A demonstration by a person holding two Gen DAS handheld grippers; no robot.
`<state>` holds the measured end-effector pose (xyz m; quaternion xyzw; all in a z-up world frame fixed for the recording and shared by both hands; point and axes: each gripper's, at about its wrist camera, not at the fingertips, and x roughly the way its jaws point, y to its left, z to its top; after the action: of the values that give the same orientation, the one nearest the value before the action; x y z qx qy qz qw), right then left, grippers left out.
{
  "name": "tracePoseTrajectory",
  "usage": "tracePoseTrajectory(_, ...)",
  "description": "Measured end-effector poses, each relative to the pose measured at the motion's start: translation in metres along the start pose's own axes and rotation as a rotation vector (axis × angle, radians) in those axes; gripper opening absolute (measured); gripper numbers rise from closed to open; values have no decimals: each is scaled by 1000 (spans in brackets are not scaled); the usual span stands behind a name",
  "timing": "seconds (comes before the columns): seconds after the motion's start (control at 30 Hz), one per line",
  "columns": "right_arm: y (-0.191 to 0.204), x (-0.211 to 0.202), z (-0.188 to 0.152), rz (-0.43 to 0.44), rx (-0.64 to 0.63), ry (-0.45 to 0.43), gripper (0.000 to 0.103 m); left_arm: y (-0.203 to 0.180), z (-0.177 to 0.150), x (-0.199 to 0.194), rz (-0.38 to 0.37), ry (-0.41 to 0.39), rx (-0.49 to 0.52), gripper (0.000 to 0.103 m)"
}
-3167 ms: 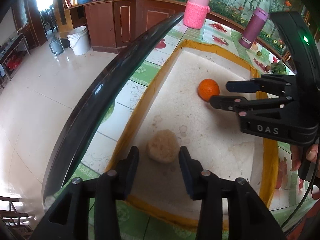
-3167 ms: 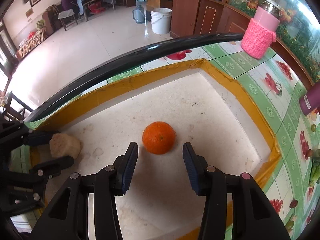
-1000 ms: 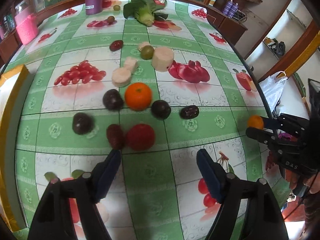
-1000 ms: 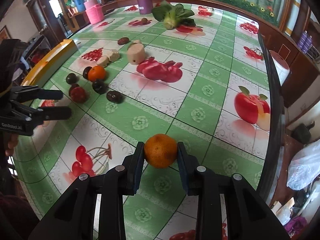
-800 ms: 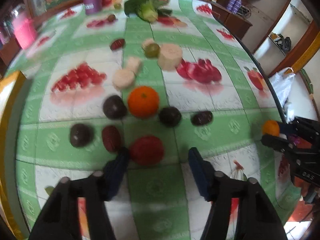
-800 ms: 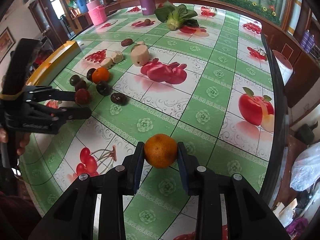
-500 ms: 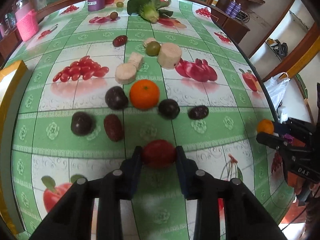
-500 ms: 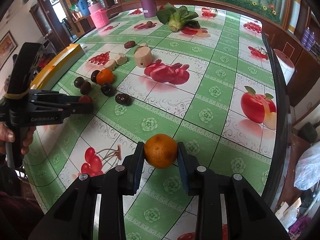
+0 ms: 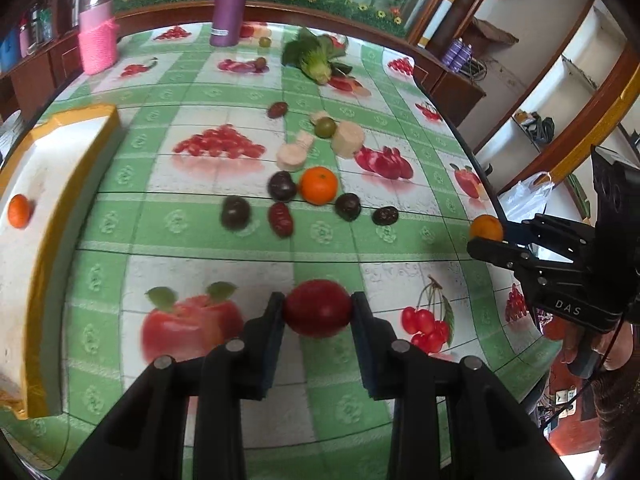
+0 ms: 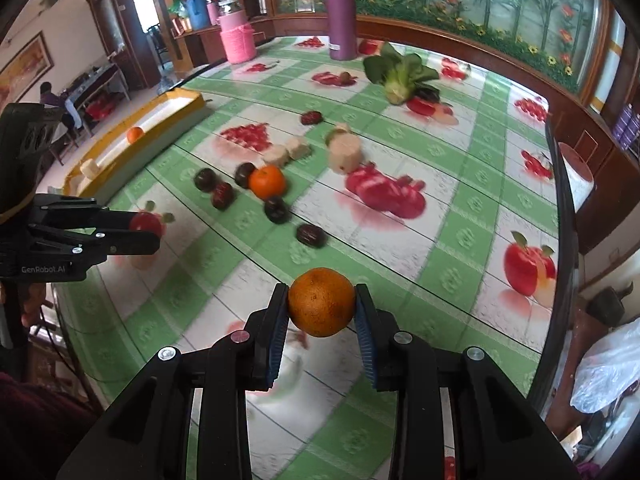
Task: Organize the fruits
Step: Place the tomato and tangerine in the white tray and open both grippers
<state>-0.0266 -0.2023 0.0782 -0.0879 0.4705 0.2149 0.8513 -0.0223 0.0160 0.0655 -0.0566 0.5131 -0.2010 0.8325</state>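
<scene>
My left gripper (image 9: 318, 309) is shut on a red tomato (image 9: 317, 308), held just above the fruit-print tablecloth; the same tomato (image 10: 145, 221) shows at the left of the right wrist view. My right gripper (image 10: 322, 308) is shut on an orange (image 10: 322, 307), lifted over the table's near edge, and it appears again as the orange (image 9: 486, 228) at the right of the left wrist view. A yellow-rimmed white tray (image 9: 86, 118) at the left holds another orange (image 9: 19, 211). A loose orange (image 9: 319, 185) lies mid-table among several dark plums.
Pale root chunks (image 9: 347, 139) and a green fruit (image 9: 325, 127) lie behind the plums. A bok choy (image 9: 316, 58), a purple bottle (image 9: 230, 4) and a pink-sleeved jar (image 9: 97, 38) stand at the far side. The table's rim (image 10: 560, 184) runs along the right.
My left gripper closed on the red tomato and lifted it back from the fruit cluster. The right gripper rose with its orange, and both views now take in more of the table.
</scene>
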Motion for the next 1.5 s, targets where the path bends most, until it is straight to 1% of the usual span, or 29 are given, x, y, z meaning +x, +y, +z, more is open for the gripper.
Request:
tracePoseTrajectory(0.07, 15, 4, 10, 4, -19, 1, 31, 15, -3, -9, 6, -19, -16, 36)
tracePoseTrajectory(0.27, 69, 28, 48, 75, -76, 8, 31, 66, -11, -37, 48, -66, -90, 36)
tracePoseTrajectory(0.53, 163, 75, 120, 193, -211, 24, 31, 152, -23, -74, 138, -127, -220, 36)
tracePoseTrajectory(0.7, 218, 106, 158, 222, -299, 25, 31, 207, -31, -87, 211, -140, -296, 36)
tracePoseTrajectory(0.8, 248, 128, 172, 231, -355, 42, 31, 233, -35, -88, 252, -132, -327, 36)
tracePoseTrajectory(0.87, 265, 144, 177, 237, -391, 61, 31, 248, -39, -85, 260, -120, -351, 36)
tracePoseTrajectory(0.97, 283, 167, 179, 231, -431, 97, 31, 261, -44, -81, 264, -98, -374, 36)
tracePoseTrajectory(1.07, 291, 185, 179, 226, -444, 125, 31, 268, -47, -76, 261, -83, -385, 36)
tracePoseTrajectory(1.13, 294, 189, 179, 227, -451, 132, 31, 270, -47, -73, 263, -80, -381, 36)
tracePoseTrajectory(1.33, 300, 202, 176, 210, -475, 154, 31, 269, -46, -68, 307, -68, -346, 36)
tracePoseTrajectory(1.4, 299, 204, 175, 205, -473, 159, 34, 269, -46, -65, 318, -62, -334, 36)
tracePoseTrajectory(1.43, 299, 204, 174, 203, -469, 157, 40, 268, -46, -64, 329, -59, -325, 36)
tracePoseTrajectory(1.5, 296, 202, 174, 191, -465, 155, 41, 265, -45, -63, 347, -54, -309, 36)
